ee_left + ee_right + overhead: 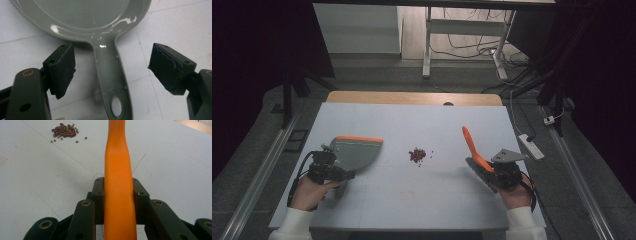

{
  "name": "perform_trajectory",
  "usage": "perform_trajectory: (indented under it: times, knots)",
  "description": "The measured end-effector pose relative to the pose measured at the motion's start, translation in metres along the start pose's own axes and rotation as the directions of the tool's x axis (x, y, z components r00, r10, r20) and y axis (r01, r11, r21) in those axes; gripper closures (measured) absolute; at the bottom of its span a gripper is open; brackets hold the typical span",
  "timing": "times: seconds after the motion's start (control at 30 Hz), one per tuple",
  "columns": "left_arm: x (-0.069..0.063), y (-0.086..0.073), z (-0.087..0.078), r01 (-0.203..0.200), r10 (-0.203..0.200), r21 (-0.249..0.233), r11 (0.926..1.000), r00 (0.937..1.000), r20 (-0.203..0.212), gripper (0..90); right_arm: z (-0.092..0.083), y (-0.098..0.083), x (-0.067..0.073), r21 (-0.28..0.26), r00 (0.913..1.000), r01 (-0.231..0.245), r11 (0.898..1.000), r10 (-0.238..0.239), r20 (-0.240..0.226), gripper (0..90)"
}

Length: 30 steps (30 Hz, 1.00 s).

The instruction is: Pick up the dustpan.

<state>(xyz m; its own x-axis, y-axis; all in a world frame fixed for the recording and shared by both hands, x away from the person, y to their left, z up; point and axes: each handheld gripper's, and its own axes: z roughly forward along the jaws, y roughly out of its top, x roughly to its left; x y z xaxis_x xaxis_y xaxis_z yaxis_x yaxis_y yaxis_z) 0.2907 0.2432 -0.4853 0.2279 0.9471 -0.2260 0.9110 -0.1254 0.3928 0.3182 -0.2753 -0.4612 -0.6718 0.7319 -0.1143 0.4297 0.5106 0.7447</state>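
A grey dustpan (357,150) with an orange front lip lies on the left of the white table (412,200). Its grey handle (110,82), with a hanging hole at the end, runs between the pads of my left gripper (343,176), which stand wide on either side of it without touching. On the right, my right gripper (492,172) is shut on an orange handle (472,145) that slants up and away toward the table's middle. In the right gripper view this orange handle (117,157) rises straight out from between the pads. A small heap of red and green beans (417,155) lies mid-table.
A white power strip (531,146) hangs at the table's right edge, and a wooden strip (412,97) borders the far edge. A few stray green beans (85,138) lie beside the heap. A metal table frame and cables stand on the floor beyond.
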Motion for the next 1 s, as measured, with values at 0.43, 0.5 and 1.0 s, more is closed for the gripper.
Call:
perform_trajectory:
  times: [0.43, 0.5, 1.0]
  knots:
    - [0.003, 0.0, 0.018, 0.013, -0.015, 0.043, 0.999, 0.9988, 0.047, 24.1, 0.002, 0.0, 0.0, -0.003, 0.9996, -0.018, 1.0, 0.018, -0.021, 70.0]
    - [0.004, 0.001, 0.02, 0.018, -0.02, 0.043, 0.9989, 0.9989, 0.043, 24.7, 0.001, 0.0, 0.0, -0.005, 0.9996, -0.017, 1.0, 0.016, -0.022, 70.0]
    - [0.005, 0.002, 0.033, 0.065, -0.065, 0.008, 0.9978, 0.9966, 0.05, 42.9, 0.002, -0.001, -0.001, 0.001, 0.9999, -0.01, 1.0, 0.01, -0.007, 70.0]
